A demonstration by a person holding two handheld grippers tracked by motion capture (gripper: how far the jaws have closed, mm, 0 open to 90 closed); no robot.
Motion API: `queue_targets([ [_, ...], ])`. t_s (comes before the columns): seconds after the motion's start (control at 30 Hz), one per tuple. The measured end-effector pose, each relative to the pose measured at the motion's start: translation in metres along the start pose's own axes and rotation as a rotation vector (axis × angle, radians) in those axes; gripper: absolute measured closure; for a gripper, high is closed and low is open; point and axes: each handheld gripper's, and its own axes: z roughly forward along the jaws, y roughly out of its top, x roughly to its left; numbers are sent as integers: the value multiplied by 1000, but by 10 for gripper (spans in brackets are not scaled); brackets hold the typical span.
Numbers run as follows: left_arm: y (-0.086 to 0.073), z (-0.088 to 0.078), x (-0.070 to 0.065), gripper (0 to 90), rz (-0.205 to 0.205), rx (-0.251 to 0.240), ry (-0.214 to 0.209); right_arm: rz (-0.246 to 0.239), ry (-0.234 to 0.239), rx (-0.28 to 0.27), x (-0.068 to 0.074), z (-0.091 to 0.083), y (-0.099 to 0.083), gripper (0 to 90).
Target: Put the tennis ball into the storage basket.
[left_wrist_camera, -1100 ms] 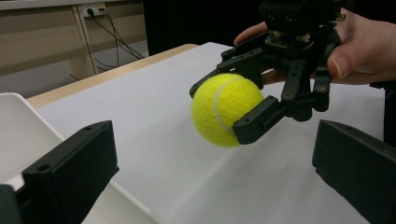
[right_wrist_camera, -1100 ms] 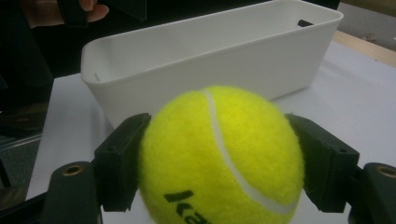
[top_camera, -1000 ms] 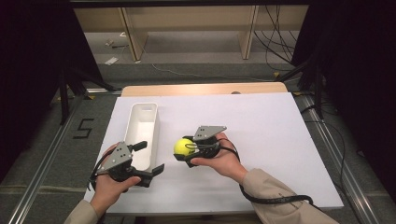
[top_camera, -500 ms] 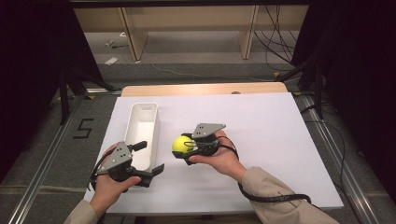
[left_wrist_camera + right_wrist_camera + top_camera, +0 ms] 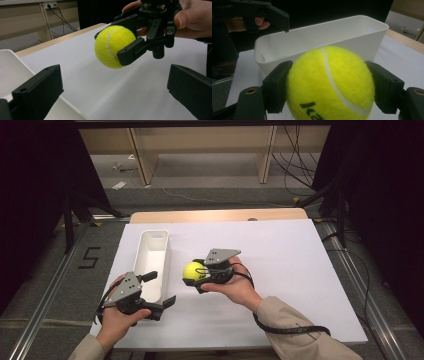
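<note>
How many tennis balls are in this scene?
1. The ball is clamped in the right claw, held above the white sheet just right of the bin. The bin's floor looks bare, though its near end is partly hidden.

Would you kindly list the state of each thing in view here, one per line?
tennis ball: clamped between the right gripper's jaws, lifted off the table.
right gripper: shut on the ball, beside the bin.
left gripper: jaws open, holding nothing, at the bin's near end.
white bin: upright on the table, empty as far as visible.
</note>
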Motion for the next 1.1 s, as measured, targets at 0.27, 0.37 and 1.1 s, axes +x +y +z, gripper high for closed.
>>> queue_targets([
  [0.27, 0, 0, 0, 0, -1, -1, 1, -6, -1, -6, -1, 1, 4, 265],
  [0.37, 0, 0, 0, 0, -1, -1, 0, -6, -3, -13, -1, 2, 5, 265],
  [1.1, 0, 0, 0, 0, -2, -1, -2, -15, -2, -35, -3, 5, 17, 265],
])
